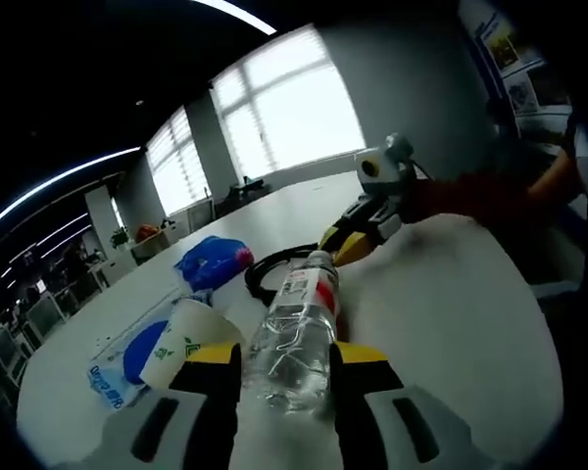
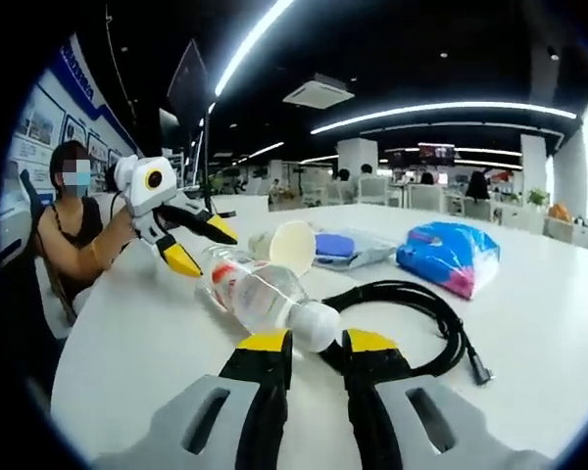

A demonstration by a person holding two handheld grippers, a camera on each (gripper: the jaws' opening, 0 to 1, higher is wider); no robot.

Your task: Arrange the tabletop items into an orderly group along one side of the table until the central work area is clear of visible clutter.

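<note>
A clear water bottle [image 1: 296, 338] [image 2: 255, 292] with a red label lies along the white table [image 1: 451, 323] [image 2: 147, 343]. My left gripper [image 1: 289, 360] [image 2: 198, 245] has its jaws spread wide and pressed against the bottle's base end, one on each side. My right gripper [image 2: 318, 343] [image 1: 339, 247] is at the other end, its tips closed in on the white cap. Beside the bottle a paper cup [image 1: 184, 345] [image 2: 290, 245] lies on its side. A black cable [image 1: 267, 272] [image 2: 426, 305] is looped under the cap end.
A blue soft pack [image 1: 214, 260] [image 2: 451, 257] lies past the cable. A flat wipes packet with a blue lid [image 1: 127, 364] [image 2: 341, 247] is behind the cup. A person [image 2: 73, 230] is at the table's edge, arm [image 1: 490, 196] behind the right gripper.
</note>
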